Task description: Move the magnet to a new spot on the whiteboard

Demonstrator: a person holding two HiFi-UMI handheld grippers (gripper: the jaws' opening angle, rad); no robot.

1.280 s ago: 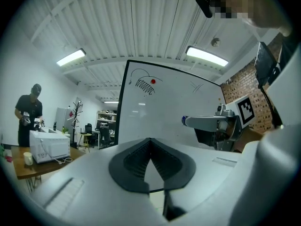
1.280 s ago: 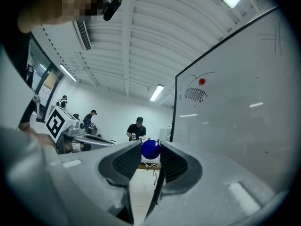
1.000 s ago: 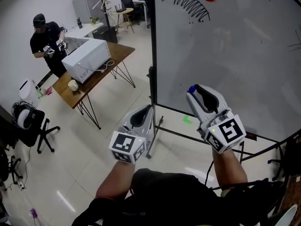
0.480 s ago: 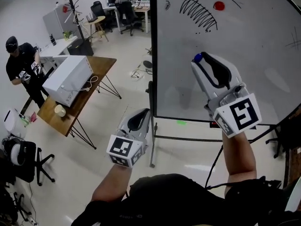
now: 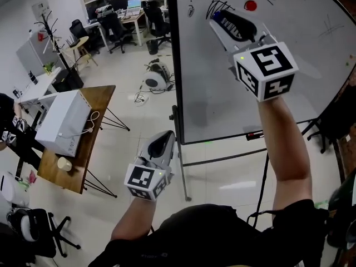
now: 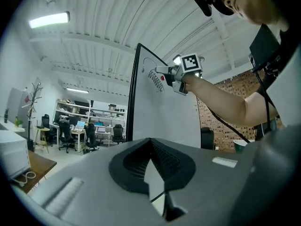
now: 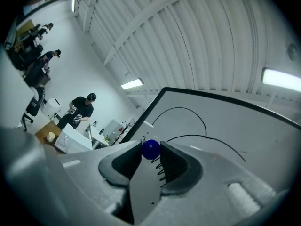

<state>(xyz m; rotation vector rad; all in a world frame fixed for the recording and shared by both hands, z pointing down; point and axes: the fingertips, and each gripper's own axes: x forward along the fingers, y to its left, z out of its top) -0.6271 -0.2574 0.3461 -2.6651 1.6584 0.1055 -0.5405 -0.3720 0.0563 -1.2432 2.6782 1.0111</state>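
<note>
One blue magnet (image 7: 150,149), clamped at tips of right tongs (image 5: 218,16), upper centre of frame, at whiteboard (image 5: 222,93), contact unclear, left of red magnet (image 5: 251,5). Left tongs (image 5: 167,135) together, empty, lower centre, well apart from board.

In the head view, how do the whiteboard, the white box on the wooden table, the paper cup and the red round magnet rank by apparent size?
1. white whiteboard
2. white rectangular box
3. pale paper cup and red round magnet: they look alike, and differing distance from the camera leaves their order unsure.
</note>
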